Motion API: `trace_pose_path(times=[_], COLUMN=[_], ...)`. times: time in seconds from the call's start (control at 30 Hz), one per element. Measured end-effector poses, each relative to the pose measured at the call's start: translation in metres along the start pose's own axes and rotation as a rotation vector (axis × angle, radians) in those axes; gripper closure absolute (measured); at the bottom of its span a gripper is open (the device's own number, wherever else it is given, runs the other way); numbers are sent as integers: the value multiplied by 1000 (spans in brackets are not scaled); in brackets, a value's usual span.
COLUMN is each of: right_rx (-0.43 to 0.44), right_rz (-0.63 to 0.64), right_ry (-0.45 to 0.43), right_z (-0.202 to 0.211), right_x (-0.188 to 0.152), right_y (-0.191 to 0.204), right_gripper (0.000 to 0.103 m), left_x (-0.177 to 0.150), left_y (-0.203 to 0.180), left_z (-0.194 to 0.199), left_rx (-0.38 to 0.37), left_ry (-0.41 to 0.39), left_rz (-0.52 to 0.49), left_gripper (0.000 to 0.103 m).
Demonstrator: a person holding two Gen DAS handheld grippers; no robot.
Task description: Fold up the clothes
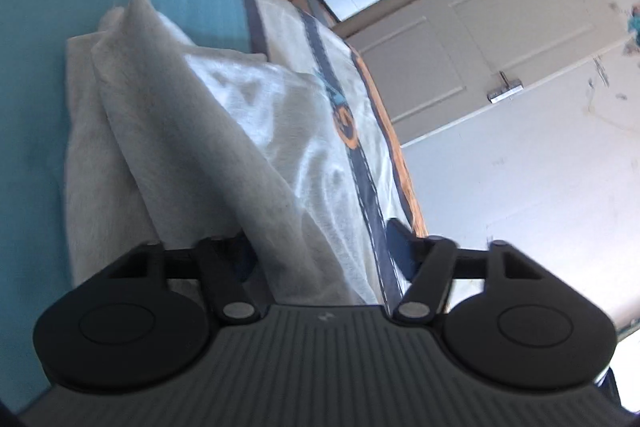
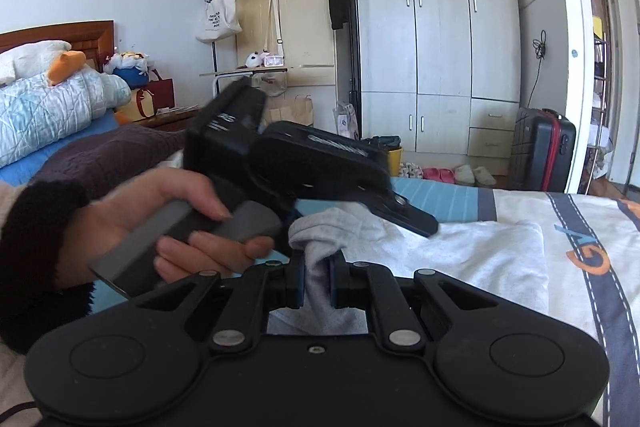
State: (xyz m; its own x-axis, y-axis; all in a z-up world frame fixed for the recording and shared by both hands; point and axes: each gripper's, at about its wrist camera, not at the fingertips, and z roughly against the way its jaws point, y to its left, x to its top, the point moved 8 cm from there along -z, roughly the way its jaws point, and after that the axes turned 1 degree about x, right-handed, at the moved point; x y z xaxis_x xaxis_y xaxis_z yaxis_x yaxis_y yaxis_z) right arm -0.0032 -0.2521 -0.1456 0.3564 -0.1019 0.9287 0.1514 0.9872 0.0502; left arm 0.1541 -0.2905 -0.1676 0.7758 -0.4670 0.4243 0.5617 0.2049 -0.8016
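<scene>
My right gripper (image 2: 316, 281) pinches the light grey knit garment (image 2: 420, 251) lying bunched on the bed. Left gripper (image 1: 320, 247): jaws apart, cloth between, fingertips hidden; contact indeterminate.

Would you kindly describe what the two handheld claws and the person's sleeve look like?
Both claws are matte black, with round discs on either side, silver pivot pins and blue pads. The right claw has a smooth black body; the left claw has a grey ribbed one and a grey handle. The sleeve has a fuzzy black cuff.
</scene>
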Motion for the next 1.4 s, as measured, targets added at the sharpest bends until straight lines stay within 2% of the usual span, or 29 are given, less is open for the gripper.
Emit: trace_pose_path(times=[0.03,0.07,0.1,0.17,0.23,0.3,0.33,0.37,0.4,0.43,0.5,0.53,0.6,0.7,0.77,0.83,0.87,0.97,1.03,1.1,1.17,1.23,1.27,1.3,1.33,1.4], right_rx=[6,20,40,75,106,125,132,142,160,185,219,229,223,178,127,135,152,174,153,86,46,21,15,7,-7,-45], right_rz=[-1,-5,-10,-11,-2,-11,-22,-38,-63,-92,-135,-155,-214,-299,-325,-346,-357,-378,-361,-268,-196,-86,-32,-10,-37,-187], right_ry=[-6,-16,-25,-30,15,120,180,236,274,290,258,233,200,204,277,380,434,619,743,799,813,765,710,650,598,499], right_z=[2,5,9,11,4,-14,-23,-30,-31,-29,-15,-6,4,1,-22,-58,-78,-132,-163,-184,-197,-199,-194,-186,-175,-146], right_x=[0,2,3,3,-2,-17,-25,-31,-34,-32,-15,-5,16,48,62,68,70,62,49,36,22,14,15,17,20,26], right_y=[0,1,3,8,17,25,27,29,29,28,19,12,-10,-49,-69,-77,-78,-77,-72,-65,-56,-48,-44,-43,-47,-59], right_gripper=[90,90,90,90,89,83,82,80,77,73,62,60,46,41,40,39,39,35,35,33,27,36,60,78,82,86], left_x=[0,1,1,0,-8,-20,-27,-34,-37,-36,-33,-32,-32,-37,-41,-46,-47,-49,-47,-45,-43,-40,-38,-37,-39,-41], left_y=[-12,-23,-33,-42,-17,17,36,53,64,68,67,66,58,47,40,32,28,22,30,40,48,53,54,54,50,42], left_z=[3,7,14,29,36,42,41,40,40,41,46,48,49,46,47,50,50,48,49,48,45,40,38,37,37,37], left_rx=[-22,-47,-68,-57,99,265,301,323,306,286,290,297,332,391,416,432,441,436,393,361,341,338,341,342,342,343], left_ry=[-5,-12,-22,-27,0,38,78,109,114,105,95,90,78,64,43,28,41,57,62,63,68,71,73,75,80,91], left_rz=[-53,-104,-140,-157,-91,-10,42,94,145,183,201,200,156,89,53,7,-50,-135,-75,-12,33,59,66,61,43,9], left_gripper=[81,83,84,85,84,81,81,80,79,78,74,72,61,61,63,68,84,86,86,86,86,86,86,86,86,86])
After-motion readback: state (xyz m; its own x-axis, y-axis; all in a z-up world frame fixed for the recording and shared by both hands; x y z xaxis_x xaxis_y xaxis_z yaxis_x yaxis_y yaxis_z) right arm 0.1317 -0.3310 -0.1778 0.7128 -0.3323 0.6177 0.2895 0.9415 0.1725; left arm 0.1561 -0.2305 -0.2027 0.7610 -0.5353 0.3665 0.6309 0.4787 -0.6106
